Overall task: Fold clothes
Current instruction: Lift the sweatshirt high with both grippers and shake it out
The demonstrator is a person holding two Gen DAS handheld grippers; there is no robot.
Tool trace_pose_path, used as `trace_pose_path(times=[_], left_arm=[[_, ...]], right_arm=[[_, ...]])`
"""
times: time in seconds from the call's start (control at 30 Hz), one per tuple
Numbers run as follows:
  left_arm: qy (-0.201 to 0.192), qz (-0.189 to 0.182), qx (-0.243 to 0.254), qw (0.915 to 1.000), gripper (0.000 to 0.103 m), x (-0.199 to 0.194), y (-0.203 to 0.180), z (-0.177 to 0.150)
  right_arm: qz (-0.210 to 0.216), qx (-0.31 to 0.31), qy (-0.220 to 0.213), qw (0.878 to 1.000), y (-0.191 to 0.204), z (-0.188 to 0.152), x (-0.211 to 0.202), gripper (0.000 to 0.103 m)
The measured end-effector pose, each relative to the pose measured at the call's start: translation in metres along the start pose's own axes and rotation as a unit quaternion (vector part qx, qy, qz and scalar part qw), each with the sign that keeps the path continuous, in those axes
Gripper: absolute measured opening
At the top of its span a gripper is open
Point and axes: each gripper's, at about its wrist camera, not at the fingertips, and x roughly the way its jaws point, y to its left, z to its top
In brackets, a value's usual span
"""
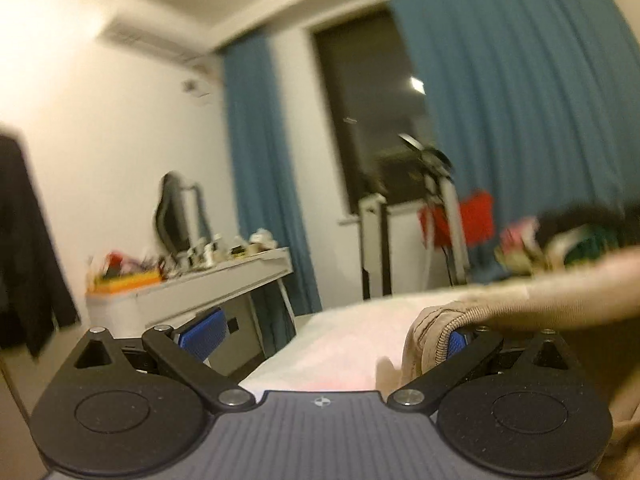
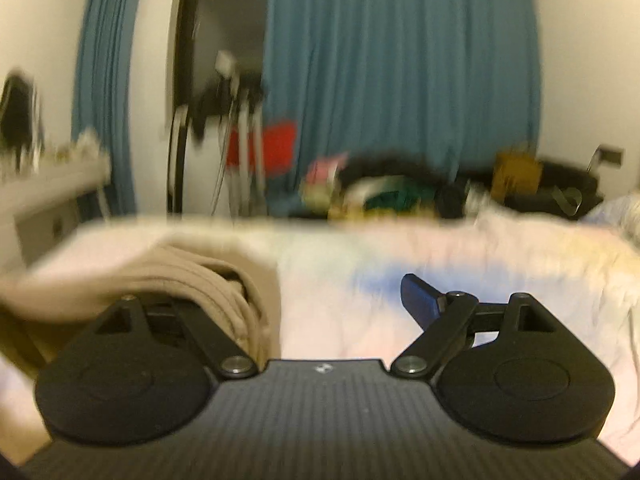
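1. One beige garment (image 1: 520, 300) is the work item. It lies bunched on the bed (image 1: 340, 344), draped across the inner finger of each tool, so it spans the gap between the two.
2. Handling estimate: knit fabric, soft and limp, light, not fragile. It will sag and bunch wherever unsupported. Judged low slip against the ribbed blue pads (image 1: 200, 334).
3. Grip point: the ribbed hem or cuff edge lying over the right-hand finger of the left tool (image 1: 328, 336) appears the firmest part. Take hold on that doubled edge, not on loose single-layer cloth.
4. Left tool state: jaws spread wide. The garment rests on one finger only and is not clamped.
5. Right tool (image 2: 320, 304) state: jaws also wide. Folds of the garment (image 2: 224, 292) cover its left-hand finger; the other finger, with its blue pad (image 2: 420, 298), stands apart from the garment over bare bedding.
6. View differences, relative to the garment:
   - Left wrist view shows the ribbed edge in detail, and a cluttered counter (image 1: 224, 276) well beyond the garment.
   - Right wrist view shows the stacked folds and the open bed (image 2: 400, 248) beside the garment; it is heavily blurred.
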Motion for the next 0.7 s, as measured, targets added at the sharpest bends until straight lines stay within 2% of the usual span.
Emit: trace_pose_path(times=[0.1,0.17,0.3,0.33,0.5,0.7], left_arm=[[-0.01,0.011,-0.066,0.9977,0.103,-0.001,0.029,0.023],[-0.02,0.012,-0.101,0.9946,0.103,0.0,0.05,0.044],[-0.041,-0.001,-0.135,0.9899,0.103,-0.016,0.073,0.079],[-0.045,-0.004,-0.137,0.9896,0.103,-0.023,0.077,0.087],[-0.074,-0.027,-0.166,0.983,0.103,-0.047,0.103,0.149],[-0.158,-0.039,-0.186,0.9691,0.103,-0.087,0.134,0.266]], right_arm=[[0.005,-0.053,0.038,0.998,0.02,-0.006,0.01,0.085],[0.02,-0.067,0.056,0.996,0.028,-0.007,0.008,0.085],[0.05,-0.014,0.094,0.994,0.024,-0.008,-0.009,0.085],[0.048,-0.002,0.086,0.995,0.02,-0.003,-0.017,0.085],[0.012,0.02,-0.035,0.999,-0.004,0.065,-0.081,0.085],[0.025,0.035,-0.17,0.985,-0.037,0.184,-0.168,0.085]])
